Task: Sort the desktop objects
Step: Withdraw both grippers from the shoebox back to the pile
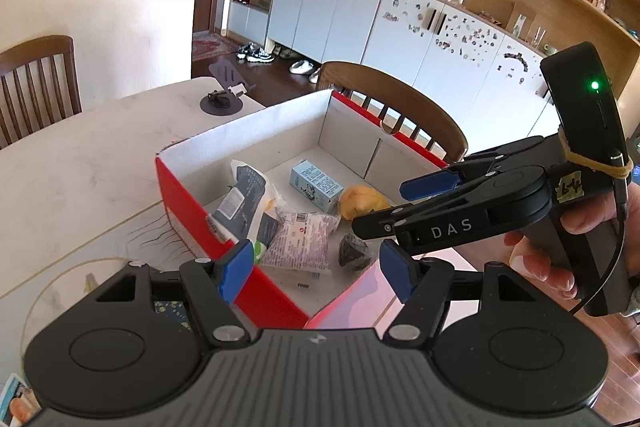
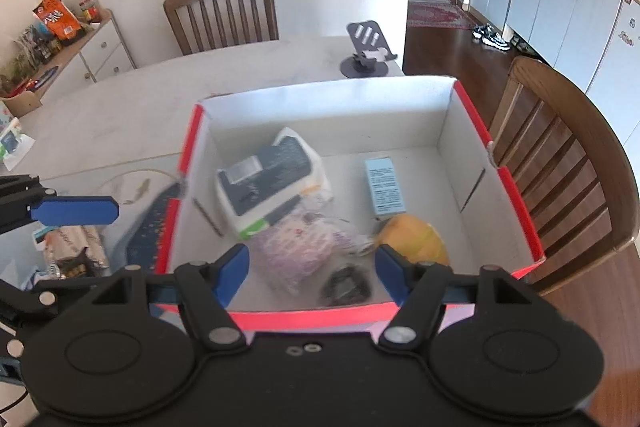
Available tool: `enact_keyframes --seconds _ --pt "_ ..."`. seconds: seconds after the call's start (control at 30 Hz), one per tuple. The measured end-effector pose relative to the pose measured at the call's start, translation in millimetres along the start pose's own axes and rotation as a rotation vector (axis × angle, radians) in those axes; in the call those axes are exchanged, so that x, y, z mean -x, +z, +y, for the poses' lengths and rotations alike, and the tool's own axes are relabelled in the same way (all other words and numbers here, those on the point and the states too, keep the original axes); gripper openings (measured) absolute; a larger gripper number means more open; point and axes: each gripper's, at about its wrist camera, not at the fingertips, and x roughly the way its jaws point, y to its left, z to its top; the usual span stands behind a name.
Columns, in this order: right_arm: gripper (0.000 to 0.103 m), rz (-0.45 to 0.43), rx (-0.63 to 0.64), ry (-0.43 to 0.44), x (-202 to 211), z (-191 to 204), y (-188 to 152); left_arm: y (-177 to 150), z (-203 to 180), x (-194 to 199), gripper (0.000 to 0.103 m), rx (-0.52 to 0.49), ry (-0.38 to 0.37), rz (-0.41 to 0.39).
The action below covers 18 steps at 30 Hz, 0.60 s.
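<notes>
Now we hold both tools gaping and empty: the right tool [image 2: 312, 269] hangs over the red box [image 2: 516, 187], while the snack packet [image 2: 74, 247] lies at nine o'clock, nearer the left tool [image 1: 316, 273].

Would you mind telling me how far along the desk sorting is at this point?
Done: the red box already holds a blue-white packet, a light blue carton, a yellow item, a purple-printed bag and a dark object. In hand: nothing; the left hand-held gripper and right hand-held gripper are both open and empty. Left: a brown-and-white packet outside the box.
</notes>
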Motion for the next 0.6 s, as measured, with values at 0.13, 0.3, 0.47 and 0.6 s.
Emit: enact_keyframes --seconds 0.13,0.3,0.47,0.6 --pt "0.070 -0.017 0.002 0.011 10 20 -4 -9 7 19 0.069 0.015 -0.010 -0.011" --pt "0.071 -0.038 0.001 0.025 21 47 -10 -23 18 44 0.069 0.022 -0.016 -0.018" --pt "0.073 -0.064 0.008 0.028 29 75 -14 -38 35 70 0.069 0.047 -0.012 -0.033" --pt "0.073 -0.078 0.021 0.032 32 96 -18 -52 52 91 0.069 0.082 0.001 -0.038"
